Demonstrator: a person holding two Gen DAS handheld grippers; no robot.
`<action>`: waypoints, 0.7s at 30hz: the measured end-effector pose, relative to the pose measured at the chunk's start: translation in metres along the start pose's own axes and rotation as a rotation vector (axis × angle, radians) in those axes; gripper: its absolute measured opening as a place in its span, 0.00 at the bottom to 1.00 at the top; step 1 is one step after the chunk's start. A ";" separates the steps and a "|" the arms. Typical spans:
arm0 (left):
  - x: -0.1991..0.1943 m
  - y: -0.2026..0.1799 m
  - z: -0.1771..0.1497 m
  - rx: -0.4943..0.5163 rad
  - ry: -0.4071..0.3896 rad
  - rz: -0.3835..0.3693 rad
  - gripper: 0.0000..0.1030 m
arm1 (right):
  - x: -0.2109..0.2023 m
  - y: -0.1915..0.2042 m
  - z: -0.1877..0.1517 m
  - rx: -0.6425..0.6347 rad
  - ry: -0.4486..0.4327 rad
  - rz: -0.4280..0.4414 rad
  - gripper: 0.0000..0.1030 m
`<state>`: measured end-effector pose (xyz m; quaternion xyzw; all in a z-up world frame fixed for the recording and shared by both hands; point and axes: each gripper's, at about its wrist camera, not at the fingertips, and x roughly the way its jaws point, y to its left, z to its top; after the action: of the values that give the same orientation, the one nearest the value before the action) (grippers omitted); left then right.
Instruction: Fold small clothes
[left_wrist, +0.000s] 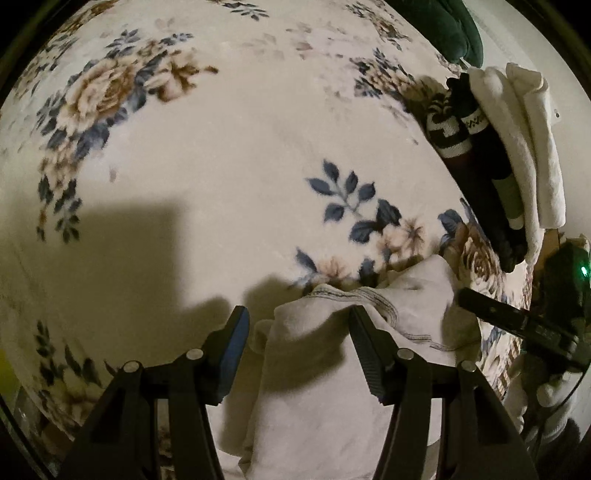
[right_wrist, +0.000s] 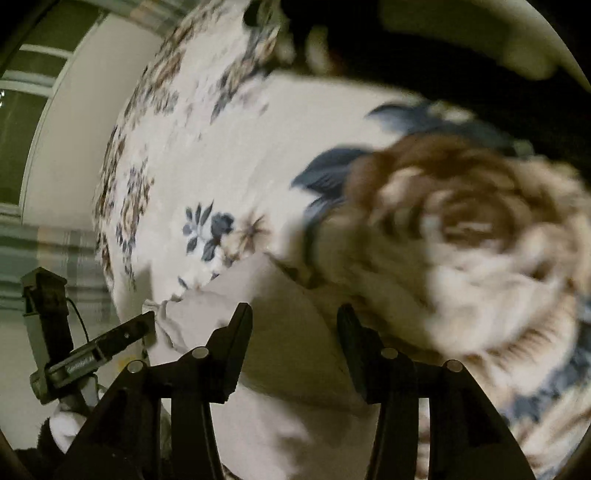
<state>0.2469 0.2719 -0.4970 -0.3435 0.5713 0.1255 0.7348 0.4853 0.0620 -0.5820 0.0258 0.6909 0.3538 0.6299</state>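
A small white garment (left_wrist: 332, 369) with grey stitched trim lies on the floral blanket (left_wrist: 221, 166). My left gripper (left_wrist: 297, 321) is open, its jaws standing either side of the garment's near edge. My right gripper (right_wrist: 295, 317) is open above the same white garment (right_wrist: 280, 332), close to the blanket (right_wrist: 229, 147). The right gripper shows at the right edge of the left wrist view (left_wrist: 517, 321). The left gripper shows at the lower left of the right wrist view (right_wrist: 99, 347).
A pile of folded clothes lies at the blanket's right edge: white pieces (left_wrist: 524, 147) and dark patterned ones (left_wrist: 476, 155). A dark green item (left_wrist: 443, 29) lies at the top. A wall and window (right_wrist: 37, 129) stand beyond the bed.
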 end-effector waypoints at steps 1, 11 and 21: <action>0.001 0.000 0.000 0.001 -0.003 0.005 0.53 | 0.008 0.003 0.002 -0.009 0.015 0.009 0.48; 0.027 0.015 0.005 -0.058 0.014 0.018 0.54 | 0.000 -0.005 0.001 0.020 -0.088 -0.073 0.03; -0.011 0.039 -0.037 -0.160 0.033 -0.219 0.54 | -0.050 -0.058 -0.054 0.206 -0.034 0.127 0.60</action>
<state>0.1930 0.2785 -0.5049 -0.4633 0.5307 0.0842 0.7047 0.4716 -0.0300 -0.5724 0.1401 0.7097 0.3197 0.6119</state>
